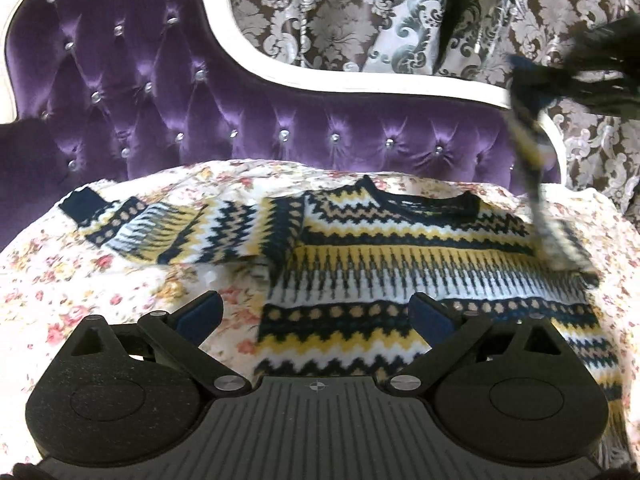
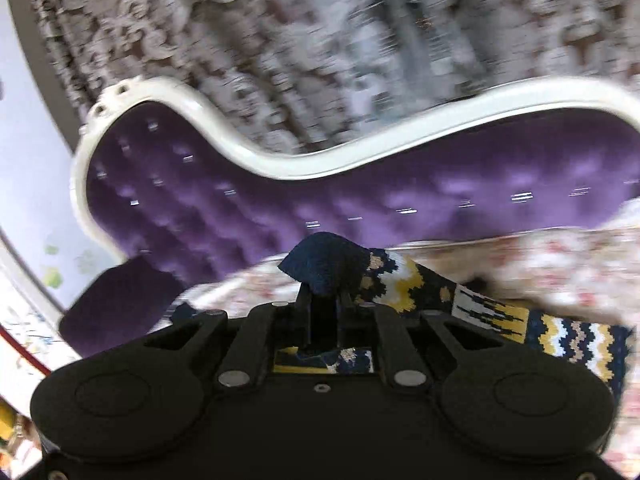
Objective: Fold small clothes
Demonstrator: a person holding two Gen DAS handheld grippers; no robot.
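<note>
A small knitted sweater (image 1: 400, 264) with navy, yellow, white and tan zigzag bands lies flat on a floral cover (image 1: 80, 300). Its left sleeve (image 1: 160, 232) stretches out to the left. My left gripper (image 1: 316, 312) is open and empty, hovering over the sweater's lower left hem. My right gripper (image 2: 324, 292) is shut on the navy cuff of the right sleeve (image 2: 480, 312) and holds it up in the air. In the left wrist view the lifted sleeve (image 1: 532, 160) hangs blurred from the right gripper (image 1: 560, 76) at the upper right.
A purple tufted sofa back (image 1: 160, 100) with a white frame (image 1: 280, 76) rises behind the cover. Patterned damask curtains (image 1: 360, 12) hang behind it. A purple armrest (image 2: 116, 304) shows at the left in the right wrist view.
</note>
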